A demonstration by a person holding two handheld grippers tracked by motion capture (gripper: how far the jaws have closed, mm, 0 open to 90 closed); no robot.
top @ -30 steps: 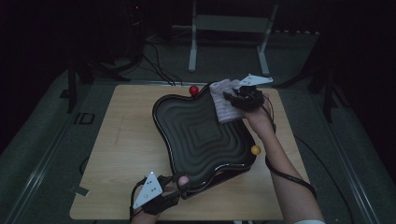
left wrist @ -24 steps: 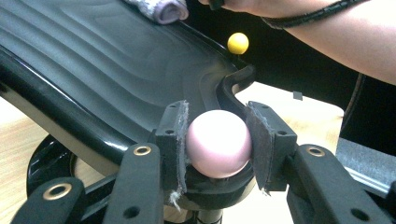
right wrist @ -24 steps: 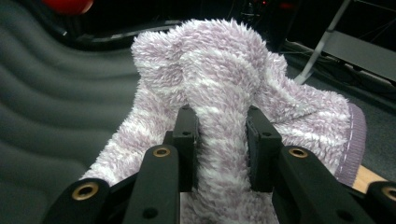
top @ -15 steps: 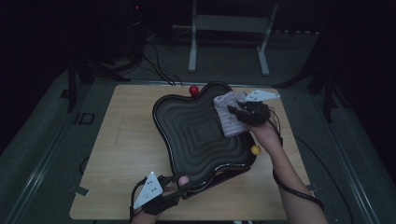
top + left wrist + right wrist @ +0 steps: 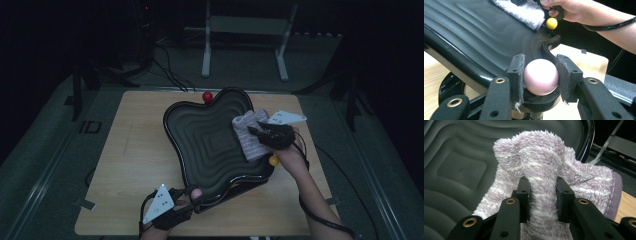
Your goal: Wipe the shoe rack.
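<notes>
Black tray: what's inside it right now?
Only the striped towel, pinched by the right gripper, lying on the black tray near its right rim. Whatever lies beneath the towel is covered.

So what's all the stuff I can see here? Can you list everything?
tray: one, black with wavy ridges, middle of the table
balls on the tray's rim: three; red far edge, yellow right edge, pink near edge
towel: one, fluffy purple and white, on the tray's right side
table: one, light wood, under the tray
white frame: one, on the floor behind the table
left claw: shut on the pink ball
right claw: shut on a fold of towel
</notes>
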